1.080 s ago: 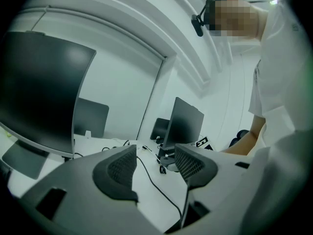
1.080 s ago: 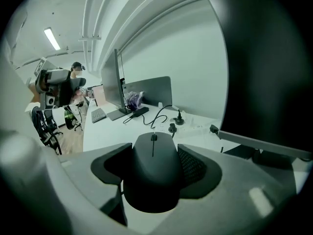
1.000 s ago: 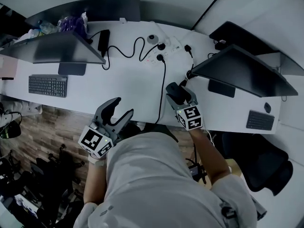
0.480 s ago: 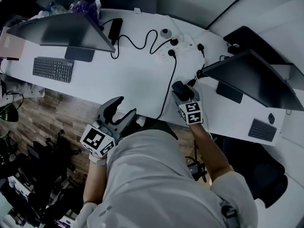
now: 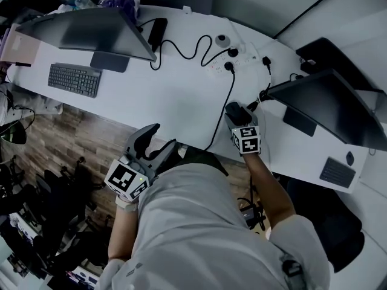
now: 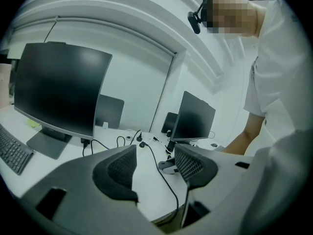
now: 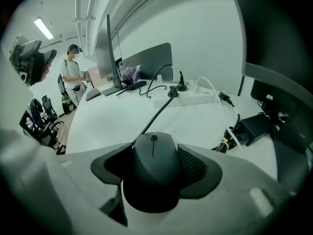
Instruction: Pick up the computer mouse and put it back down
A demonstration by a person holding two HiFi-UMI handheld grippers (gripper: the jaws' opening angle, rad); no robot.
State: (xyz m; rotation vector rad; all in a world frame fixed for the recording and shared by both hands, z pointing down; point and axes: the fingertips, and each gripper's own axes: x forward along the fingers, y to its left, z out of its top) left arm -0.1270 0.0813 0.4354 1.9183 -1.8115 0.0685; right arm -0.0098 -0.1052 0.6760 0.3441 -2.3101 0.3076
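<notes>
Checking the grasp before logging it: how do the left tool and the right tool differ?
The right tool is shut on the mouse; the left tool is open, nothing between its jaws. The right tool is over the desk; the left tool is at the desk's near edge. Both carry a marker cube.

Mouse (image 7: 152, 153) sides hidden by right tool (image 7: 154, 173); keyboard (image 6: 12, 153) cut by edge.

Right gripper (image 7: 152, 173) clamps black mouse (image 7: 152, 165) over white desk (image 7: 112, 121).
</notes>
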